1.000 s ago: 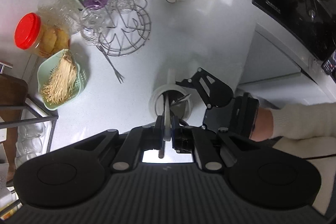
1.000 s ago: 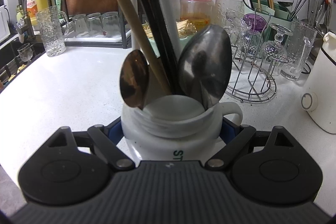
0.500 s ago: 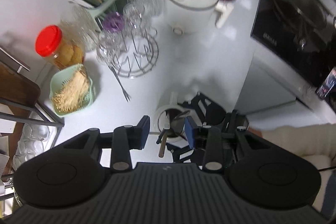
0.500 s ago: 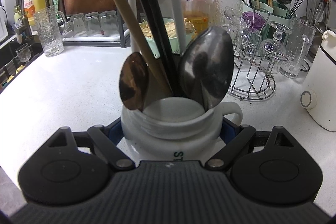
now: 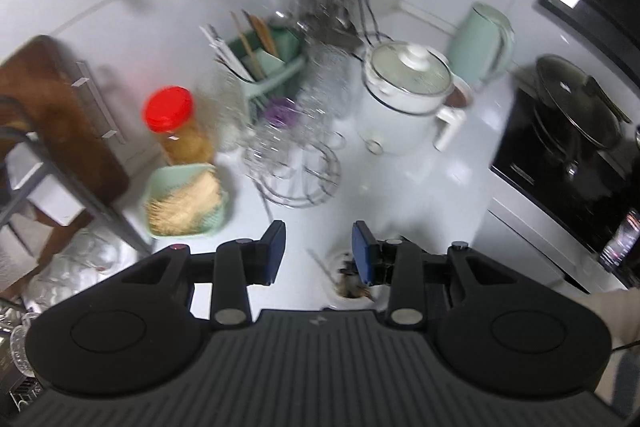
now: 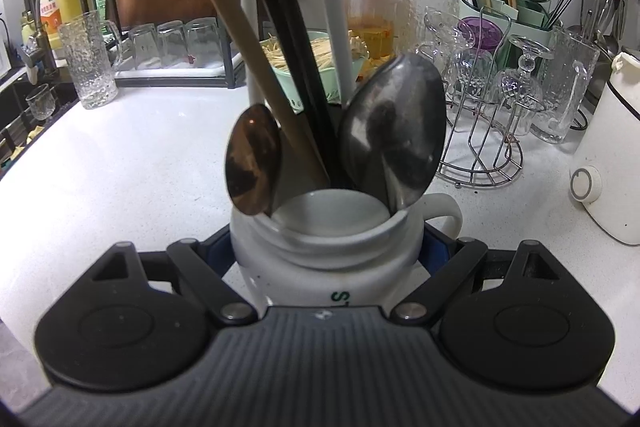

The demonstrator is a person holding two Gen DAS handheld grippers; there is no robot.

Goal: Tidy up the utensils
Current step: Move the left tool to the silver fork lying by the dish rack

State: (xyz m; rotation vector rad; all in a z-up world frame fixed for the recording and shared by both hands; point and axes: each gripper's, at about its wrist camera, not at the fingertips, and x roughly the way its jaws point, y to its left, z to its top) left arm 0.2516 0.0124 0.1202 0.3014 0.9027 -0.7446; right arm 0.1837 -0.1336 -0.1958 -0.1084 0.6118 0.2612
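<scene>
A white mug (image 6: 320,275) stands on the white counter with my right gripper (image 6: 328,251) shut around its body. It holds two metal spoons (image 6: 396,135), a wooden handle (image 6: 240,39), black chopsticks (image 6: 288,27) and a pale grey handle (image 6: 332,7). In the left wrist view the same mug (image 5: 340,287) shows from above, partly behind a finger. High above it my left gripper (image 5: 318,251) hangs open with nothing between its blue pads (image 5: 276,251). A thin fork (image 5: 265,207) lies blurred on the counter by the wire rack.
Behind the mug stand a wire glass rack (image 5: 296,163), a green caddy (image 5: 276,63) with chopsticks, a red-lidded jar (image 5: 176,123) and a green basket (image 5: 186,203) of sticks. A white cooker (image 5: 404,99), a kettle (image 5: 484,43) and a stove (image 5: 560,163) are on the right.
My left gripper let go of the handle it held over the mug, opened, then rose and tilted up toward the back wall. The right gripper and mug stayed still.
</scene>
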